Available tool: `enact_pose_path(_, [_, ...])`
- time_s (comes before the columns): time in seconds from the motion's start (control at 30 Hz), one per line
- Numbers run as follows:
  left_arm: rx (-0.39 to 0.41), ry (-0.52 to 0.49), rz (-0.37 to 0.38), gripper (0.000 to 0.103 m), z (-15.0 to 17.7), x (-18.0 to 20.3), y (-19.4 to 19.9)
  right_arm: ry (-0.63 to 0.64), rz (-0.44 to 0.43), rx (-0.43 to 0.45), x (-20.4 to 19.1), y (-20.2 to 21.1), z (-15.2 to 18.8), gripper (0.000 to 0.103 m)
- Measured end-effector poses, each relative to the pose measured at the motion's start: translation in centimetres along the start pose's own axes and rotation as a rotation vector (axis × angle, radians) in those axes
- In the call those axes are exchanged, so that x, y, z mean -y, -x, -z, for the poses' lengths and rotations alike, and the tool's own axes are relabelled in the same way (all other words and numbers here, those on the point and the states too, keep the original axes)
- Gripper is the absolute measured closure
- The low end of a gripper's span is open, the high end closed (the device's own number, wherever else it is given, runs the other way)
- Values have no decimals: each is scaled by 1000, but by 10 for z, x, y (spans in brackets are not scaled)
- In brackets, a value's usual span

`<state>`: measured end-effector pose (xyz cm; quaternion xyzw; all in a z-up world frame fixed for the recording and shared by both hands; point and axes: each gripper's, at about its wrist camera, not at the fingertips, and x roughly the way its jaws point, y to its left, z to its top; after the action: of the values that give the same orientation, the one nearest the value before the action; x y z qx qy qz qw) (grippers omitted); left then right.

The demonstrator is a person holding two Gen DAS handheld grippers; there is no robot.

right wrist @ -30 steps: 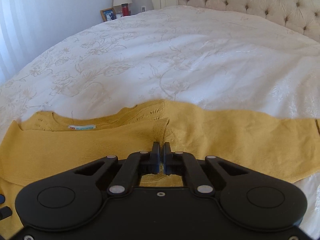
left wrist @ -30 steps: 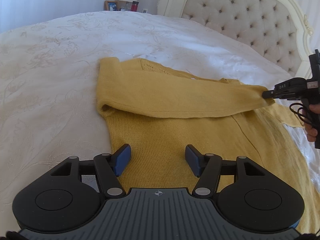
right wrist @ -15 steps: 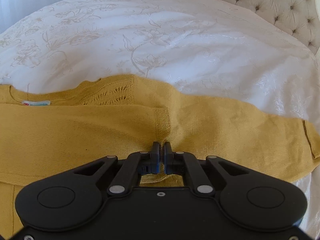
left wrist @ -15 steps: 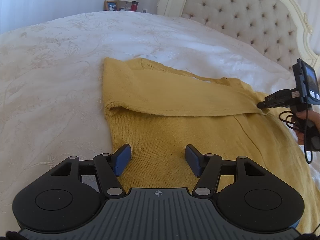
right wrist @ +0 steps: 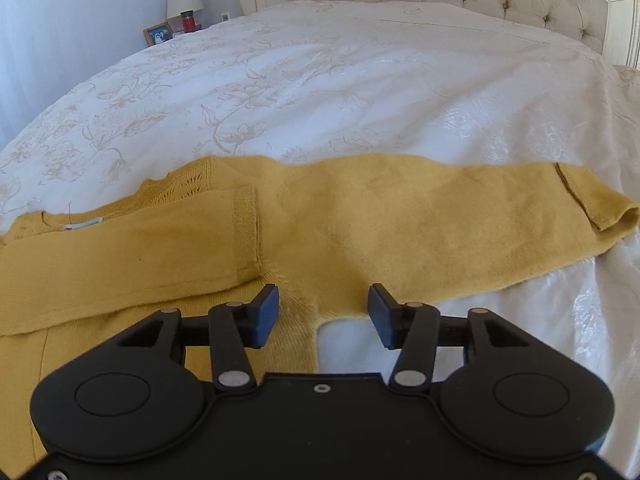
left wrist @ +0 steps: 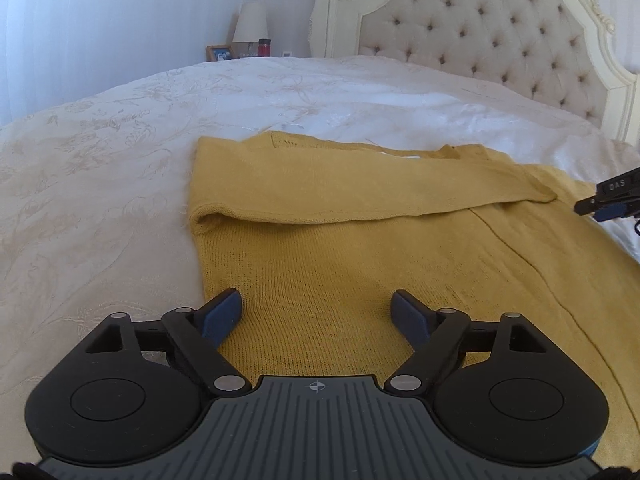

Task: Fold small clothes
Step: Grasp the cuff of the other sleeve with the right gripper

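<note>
Yellow knit sweater [left wrist: 360, 264] spread flat on the white floral bedspread [left wrist: 100, 168], filling the middle and right of the left wrist view. One sleeve [left wrist: 360, 184] folded across the chest, running from the left shoulder edge to a cuff near the right edge of that frame. In the right wrist view, the same folded sleeve ending in a ribbed cuff [right wrist: 246, 232] left of centre, with the other sleeve [right wrist: 460, 232] stretched out toward the right edge and lying straight on the bedspread. Small neck label [right wrist: 82, 225] visible at the left, by the collar. Left tool [left wrist: 318, 314] low in its frame, fingers well apart after just widening, only the flat body of the sweater seen between them, nothing pinched. Right tool [right wrist: 324, 314] likewise apart, jaws having just been opening, poised over the armpit region where yellow knit meets white bedspread, no fabric clamped between the pads. Tip of the right tool also showing at the right edge of the left wrist view, just beyond the folded cuff and not touching it. Tufted headboard [left wrist: 500, 40] across the upper right; lamp [left wrist: 250, 24], red cup [left wrist: 264, 47] and picture frame [left wrist: 219, 53] small in the upper middle beyond the bed.
</note>
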<state>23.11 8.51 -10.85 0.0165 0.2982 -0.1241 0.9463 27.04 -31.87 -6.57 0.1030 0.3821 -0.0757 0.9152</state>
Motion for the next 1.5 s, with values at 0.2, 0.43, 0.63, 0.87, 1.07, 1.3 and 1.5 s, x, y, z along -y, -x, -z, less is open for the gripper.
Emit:
enact_pose_path(0.2, [-29, -34, -25, 21, -3, 5, -2, 4, -40, 37, 22, 19, 21, 46])
enact_pose_path(0.43, [-120, -3, -99, 22, -19, 16, -3, 71, 52, 150, 36, 31, 39, 46])
enact_pose_path(0.63, [-82, 50, -174, 21, -9, 25, -5, -55, 194, 155, 73, 20, -15, 46])
enact_pose_path(0.87, [-1, 20, -214, 19, 4, 32, -3, -60, 304, 114, 114, -24, -70, 49])
enact_pose_path(1.07, [-7, 10, -219, 18, 2, 33, -4, -18, 383, 30, 139, -57, -85, 53])
enact_pose_path(1.3, [-6, 12, -218, 18, 3, 34, -4, 58, 408, -41, 159, -76, -79, 86])
enact_pose_path(1.5, [-2, 17, -215, 18, 4, 33, -3, -161, 218, 6, 188, -34, -93, 96])
